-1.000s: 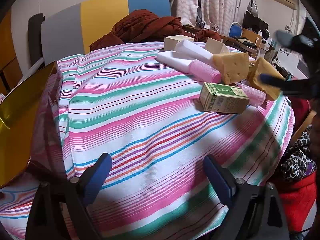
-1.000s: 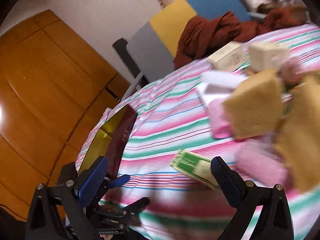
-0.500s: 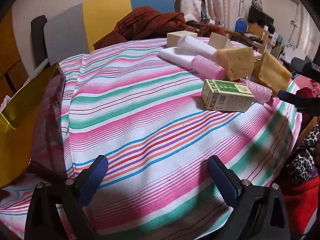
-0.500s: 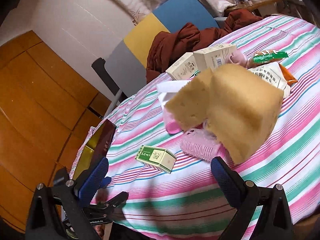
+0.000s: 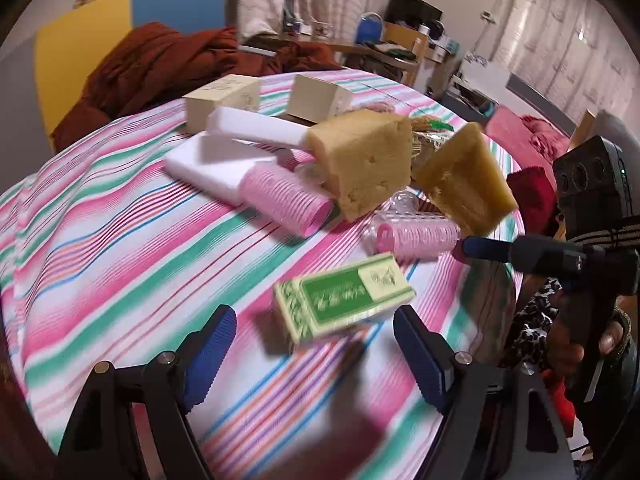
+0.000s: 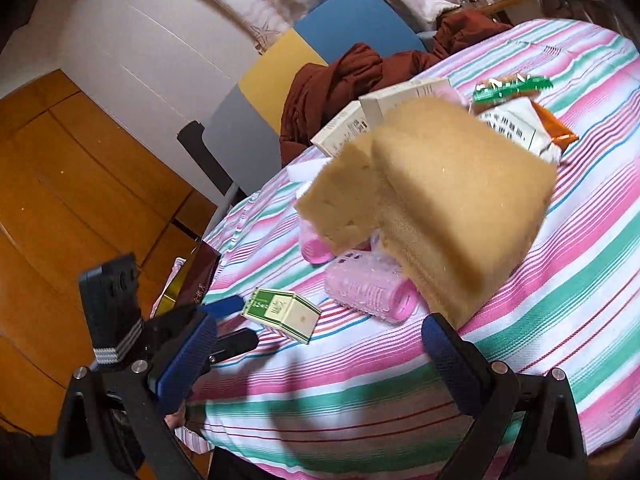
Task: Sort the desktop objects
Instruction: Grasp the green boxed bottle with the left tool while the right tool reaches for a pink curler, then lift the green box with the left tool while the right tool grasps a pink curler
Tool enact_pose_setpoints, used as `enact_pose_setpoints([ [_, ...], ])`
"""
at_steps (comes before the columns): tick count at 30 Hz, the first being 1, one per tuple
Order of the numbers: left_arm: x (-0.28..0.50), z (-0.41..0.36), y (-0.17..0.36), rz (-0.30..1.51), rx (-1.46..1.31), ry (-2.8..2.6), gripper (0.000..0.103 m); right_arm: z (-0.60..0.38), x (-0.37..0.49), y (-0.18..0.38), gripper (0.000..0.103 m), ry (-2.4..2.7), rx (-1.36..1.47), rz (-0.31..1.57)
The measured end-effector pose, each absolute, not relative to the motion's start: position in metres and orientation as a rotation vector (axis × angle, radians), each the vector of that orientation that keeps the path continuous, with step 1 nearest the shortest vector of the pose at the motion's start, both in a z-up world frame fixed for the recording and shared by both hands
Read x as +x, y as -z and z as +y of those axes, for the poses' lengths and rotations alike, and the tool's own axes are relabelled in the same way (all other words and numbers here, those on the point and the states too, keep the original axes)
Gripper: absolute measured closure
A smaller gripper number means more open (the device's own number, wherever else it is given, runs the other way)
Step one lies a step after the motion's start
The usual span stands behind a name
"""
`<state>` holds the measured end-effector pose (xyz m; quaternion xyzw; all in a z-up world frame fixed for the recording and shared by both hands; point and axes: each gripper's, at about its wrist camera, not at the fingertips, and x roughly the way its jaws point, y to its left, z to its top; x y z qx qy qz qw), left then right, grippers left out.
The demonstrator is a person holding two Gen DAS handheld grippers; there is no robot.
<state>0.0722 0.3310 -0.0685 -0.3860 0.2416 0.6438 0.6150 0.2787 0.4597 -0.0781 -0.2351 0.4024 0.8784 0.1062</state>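
Both the left hand-held gripper [image 5: 314, 354] and right hand-held gripper [image 6: 320, 360] have black frames, silver screws and ribbed blue pads [image 5: 210, 354].

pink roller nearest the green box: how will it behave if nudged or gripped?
The roller lies on its side, a cylinder, so it will likely roll if nudged. Its ridged surface should give grip. It looks hollow, so probably light and may deform under a hard squeeze.

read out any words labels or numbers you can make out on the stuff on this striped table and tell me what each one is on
No text here can be read with confidence.
Green box: pale characters on the green panel, motion-blurred, unreadable.
White snack packet: dark printed characters, too blurred to read.
Cream boxes: small print and what looks like a barcode, too small.
Dark red box at the table edge: gold characters, too small.
Sponges and pink hair rollers: no text.
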Motion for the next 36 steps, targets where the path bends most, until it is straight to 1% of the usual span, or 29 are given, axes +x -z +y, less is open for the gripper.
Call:
enact_pose_setpoints([
  [7,0.069,0.350,0.078,0.606,-0.881,-1.434,0.021,0.463,0.273,0.083,0.000,-2.591,-0.704,1.188],
  [10,0.071,0.350,0.080,0.600,-0.891,-1.428,0.023,0.465,0.268,0.081,0.000,-2.593,-0.690,1.202],
  [12,0.073,0.346,0.080,0.614,-0.877,-1.443,0.030,0.466,0.261,0.081,0.000,-2.591,-0.680,1.207],
  [14,0.072,0.343,0.080,0.589,-0.890,-1.450,0.046,0.465,0.252,0.081,0.000,-2.591,-0.686,1.202],
  [15,0.072,0.342,0.080,0.571,-0.901,-1.449,0.051,0.464,0.247,0.081,0.000,-2.599,-0.692,1.196],
  [16,0.070,0.338,0.079,0.547,-0.916,-1.443,0.061,0.463,0.242,0.081,0.000,-2.606,-0.699,1.190],
  [17,0.069,0.333,0.079,0.523,-0.930,-1.433,0.067,0.461,0.238,0.080,0.000,-2.622,-0.709,1.190],
  [24,0.064,0.296,0.074,0.468,-0.964,-1.500,0.067,0.433,0.225,0.077,0.000,-2.785,-0.818,1.231],
  [26,0.062,0.282,0.071,0.466,-0.960,-1.562,0.067,0.426,0.229,0.074,0.000,-2.802,-0.853,1.210],
  [27,0.062,0.280,0.071,0.467,-0.958,-1.570,0.067,0.422,0.232,0.072,0.000,-2.810,-0.875,1.184],
  [30,0.063,0.276,0.070,0.469,-0.953,-1.593,0.067,0.406,0.244,0.068,0.000,-2.804,-0.972,1.029],
  [34,0.064,0.270,0.069,0.473,-0.945,-1.624,0.066,0.403,0.260,0.063,0.000,-2.688,-0.949,0.822],
  [36,0.064,0.267,0.069,0.474,-0.942,-1.640,0.066,0.406,0.257,0.065,0.000,-2.630,-0.945,0.763],
])
